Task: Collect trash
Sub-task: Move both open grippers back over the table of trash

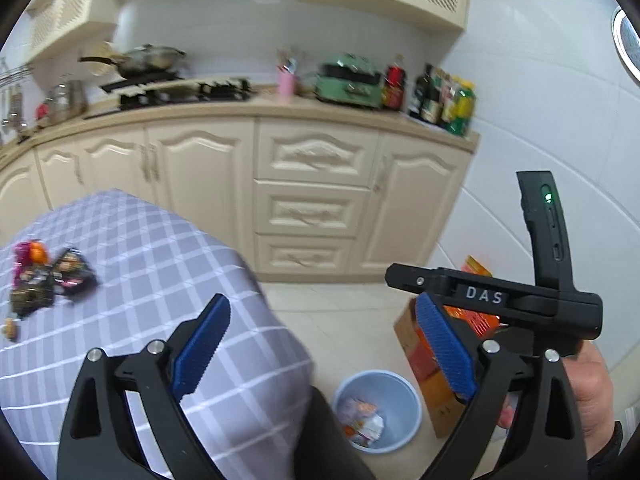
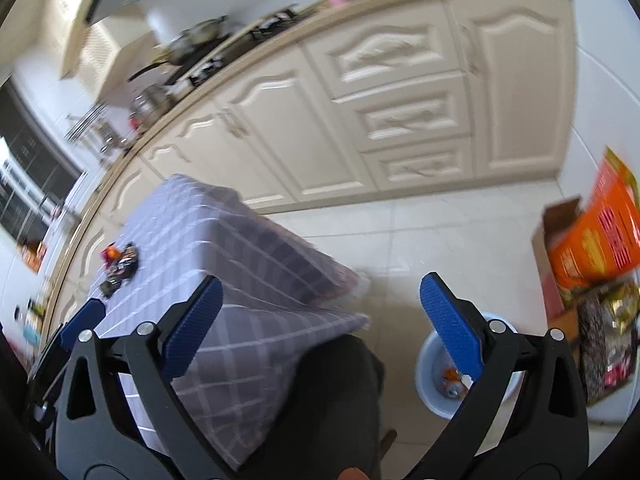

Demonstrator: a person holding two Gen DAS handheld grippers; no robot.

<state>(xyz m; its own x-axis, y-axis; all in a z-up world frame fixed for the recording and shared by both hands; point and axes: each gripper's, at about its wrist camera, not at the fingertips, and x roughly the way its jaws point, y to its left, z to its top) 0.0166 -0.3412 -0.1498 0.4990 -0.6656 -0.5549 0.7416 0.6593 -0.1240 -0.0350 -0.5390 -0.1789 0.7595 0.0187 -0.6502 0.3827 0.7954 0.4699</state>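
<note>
Left gripper (image 1: 324, 344) and right gripper (image 2: 320, 320) gape empty; wrappers (image 1: 44, 280) across the table (image 1: 160, 280) from the bin (image 1: 378, 408) could drop short.

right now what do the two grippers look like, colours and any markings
Both are black frames with silver pivot screws and blue textured pads. The left gripper shows them up close, as does the right gripper. Seen from the left camera, the right one's body carries white "DAS" lettering and an upright black module with a green light.
</note>
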